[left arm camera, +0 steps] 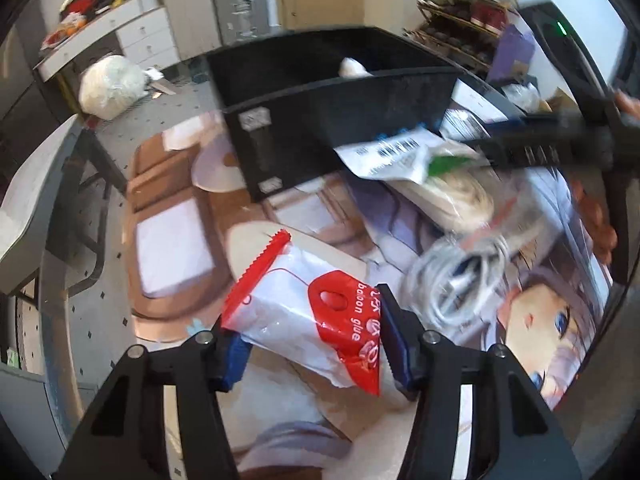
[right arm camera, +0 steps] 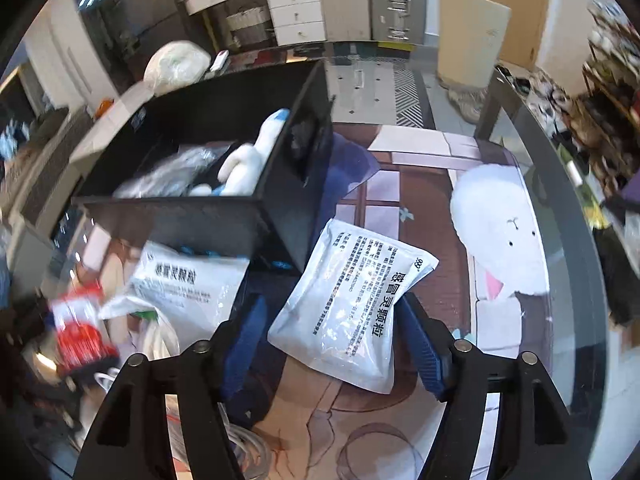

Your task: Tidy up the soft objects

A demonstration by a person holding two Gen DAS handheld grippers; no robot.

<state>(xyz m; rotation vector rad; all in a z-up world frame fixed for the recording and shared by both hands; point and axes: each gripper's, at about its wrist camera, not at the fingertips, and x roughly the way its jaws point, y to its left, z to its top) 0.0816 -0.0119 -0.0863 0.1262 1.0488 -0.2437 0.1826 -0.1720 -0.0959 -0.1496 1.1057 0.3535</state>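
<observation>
Red-and-white plastic glue packet sits between the blue pads of the left gripper, apparently pinched at its edges; light, crinkly, slippery film, best gripped across the red seal; white foil medicine sachet lies on the printed table mat between the parted jaws of the right gripper, beside the black storage bin; limp, take its middle.
</observation>
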